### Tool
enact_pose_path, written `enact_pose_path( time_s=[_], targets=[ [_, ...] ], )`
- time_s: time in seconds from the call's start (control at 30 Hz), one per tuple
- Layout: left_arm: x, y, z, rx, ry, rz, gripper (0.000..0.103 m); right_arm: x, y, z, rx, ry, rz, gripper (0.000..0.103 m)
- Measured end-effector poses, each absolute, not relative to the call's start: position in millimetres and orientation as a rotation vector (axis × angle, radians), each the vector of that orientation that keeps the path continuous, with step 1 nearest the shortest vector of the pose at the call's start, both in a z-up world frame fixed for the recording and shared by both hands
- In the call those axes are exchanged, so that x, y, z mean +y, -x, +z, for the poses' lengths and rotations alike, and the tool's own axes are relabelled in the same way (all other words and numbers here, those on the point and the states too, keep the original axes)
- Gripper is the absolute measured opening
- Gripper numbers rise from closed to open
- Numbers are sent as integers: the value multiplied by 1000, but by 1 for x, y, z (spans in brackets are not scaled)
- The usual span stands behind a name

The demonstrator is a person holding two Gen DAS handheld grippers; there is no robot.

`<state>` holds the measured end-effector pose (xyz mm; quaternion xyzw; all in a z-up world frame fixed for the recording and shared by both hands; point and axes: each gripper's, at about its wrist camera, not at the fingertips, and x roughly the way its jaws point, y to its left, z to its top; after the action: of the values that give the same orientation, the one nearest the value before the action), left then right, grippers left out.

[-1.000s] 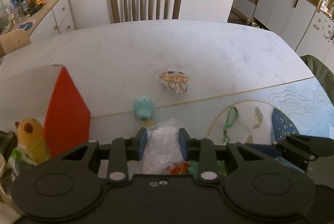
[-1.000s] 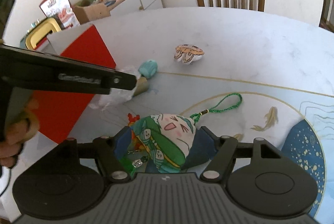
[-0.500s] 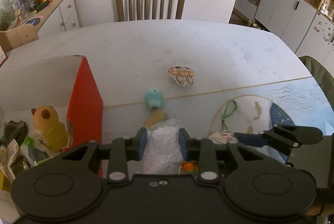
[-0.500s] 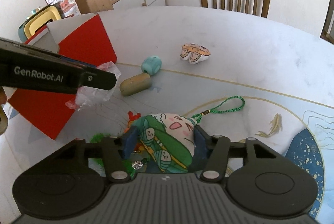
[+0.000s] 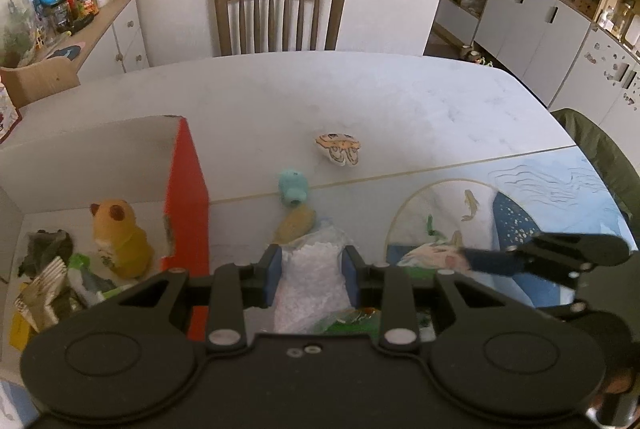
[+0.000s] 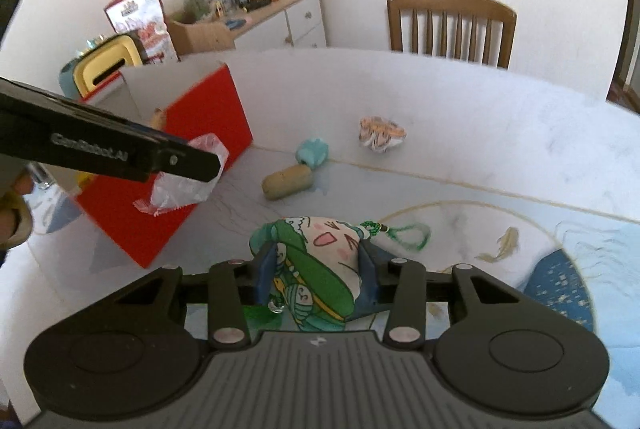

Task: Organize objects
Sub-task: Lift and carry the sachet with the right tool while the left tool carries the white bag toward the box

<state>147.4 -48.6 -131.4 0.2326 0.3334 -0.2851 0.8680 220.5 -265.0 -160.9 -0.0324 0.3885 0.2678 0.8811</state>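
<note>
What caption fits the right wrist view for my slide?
Right gripper clamps a cartoon-print pouch while the left gripper carries a clear plastic bag beside the red box.

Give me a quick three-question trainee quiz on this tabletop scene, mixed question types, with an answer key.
1. True or false: the left tongs grip a clear crinkled plastic bag.
2. What do the right tongs hold? A) teal plush B) green-and-white cartoon pouch C) tan cork-like cylinder
3. Fill in: the yellow bear plush sits inside the red ____.

Key: 1 true; 2 B; 3 box.
</note>
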Motion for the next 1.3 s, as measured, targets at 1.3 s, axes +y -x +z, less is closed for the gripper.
enact_pose_path(
  time_s=[1.3],
  targets=[
    [72,-184,-22,614,-525,-515,31,-152,-195,-14,648,154,700,42]
  ],
)
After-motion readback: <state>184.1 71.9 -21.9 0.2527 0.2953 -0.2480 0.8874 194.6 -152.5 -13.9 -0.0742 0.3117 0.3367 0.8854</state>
